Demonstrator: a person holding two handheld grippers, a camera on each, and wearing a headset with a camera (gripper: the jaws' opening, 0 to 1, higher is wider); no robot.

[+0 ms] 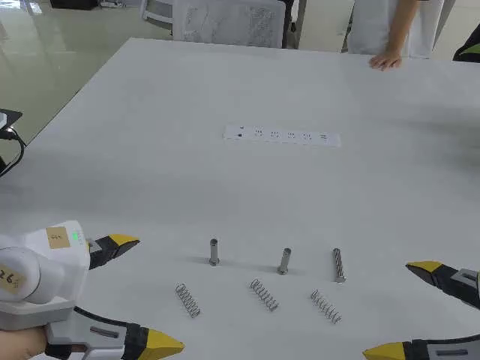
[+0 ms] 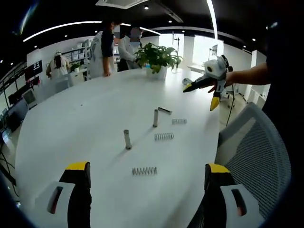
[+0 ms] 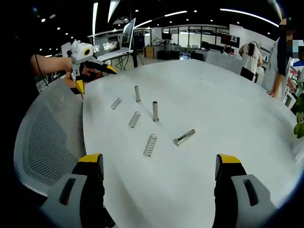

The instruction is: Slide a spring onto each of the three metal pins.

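Observation:
Two short metal pins stand upright on the white table. A third pin lies on its side, as the right gripper view makes plain. Three loose springs lie flat in a row just in front of the pins. My left gripper hovers open at the lower left, beside the left spring. At the lower right my right gripper is open too, right of the last spring. Neither holds anything.
A white power strip lies mid-table beyond the pins. A person's hand rests on the far edge, by a chair. A grey mesh chair sits at the near edge. A potted plant stands at one end.

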